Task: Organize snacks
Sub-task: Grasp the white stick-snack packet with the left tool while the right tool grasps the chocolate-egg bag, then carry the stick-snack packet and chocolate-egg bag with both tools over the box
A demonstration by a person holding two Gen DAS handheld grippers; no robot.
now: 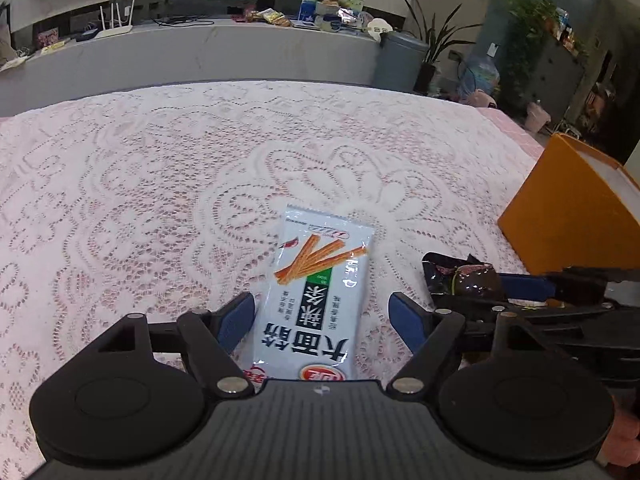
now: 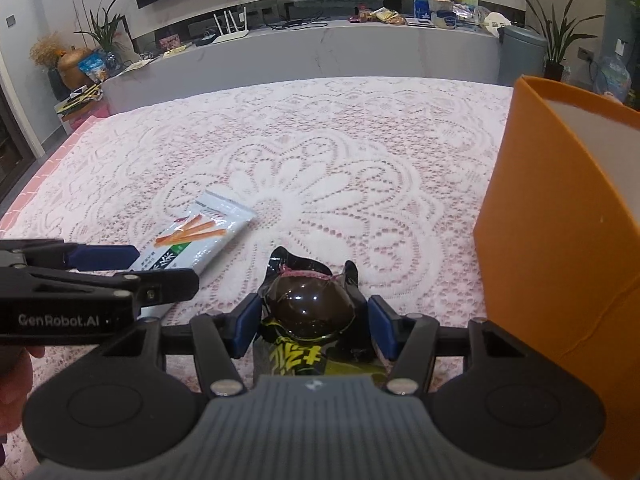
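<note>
A white snack packet [image 1: 320, 280] printed with orange sticks lies flat on the lace cloth, lengthwise between the fingers of my left gripper [image 1: 322, 304]. That gripper is open, and its blue pads stand clear of the packet's sides. The right wrist view shows the same white packet [image 2: 200, 232] left of centre. My right gripper [image 2: 314, 308] is shut on a dark, glossy snack packet [image 2: 308, 308] with yellow lettering, held just above the cloth. The dark packet [image 1: 464, 276] also shows at the right of the left wrist view.
An orange box [image 2: 560, 220] with a white inside stands open on the right of the table, close to the right gripper. The pink lace tablecloth [image 1: 160, 180] covers the table. Behind it runs a grey counter [image 2: 360, 48] with clutter, a bin and plants.
</note>
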